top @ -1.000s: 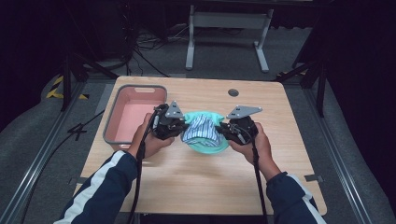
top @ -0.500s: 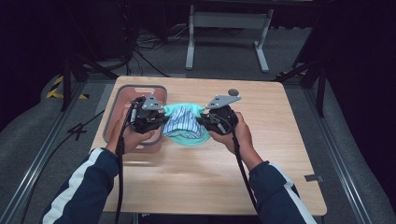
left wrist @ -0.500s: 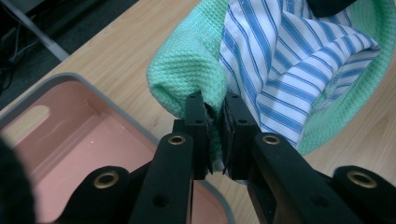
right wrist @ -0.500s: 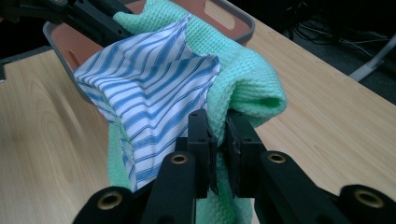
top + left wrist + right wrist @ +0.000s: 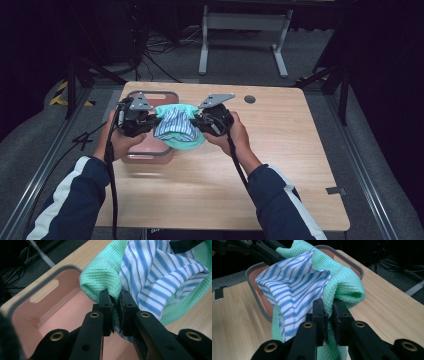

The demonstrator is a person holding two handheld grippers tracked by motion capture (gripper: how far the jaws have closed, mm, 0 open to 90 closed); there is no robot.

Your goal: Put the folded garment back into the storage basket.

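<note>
Now the pink bin sits at nine o'clock on the table. The left gripper pinches the green-and-striped cloth bundle, which hangs over the bin's right edge, and the right gripper pinches its three o'clock side.

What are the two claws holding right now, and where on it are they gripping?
Both hold a cloth bundle, green waffle cloth with blue-striped fabric: the left claw pinches one side edge, the right claw the opposite edge.
</note>
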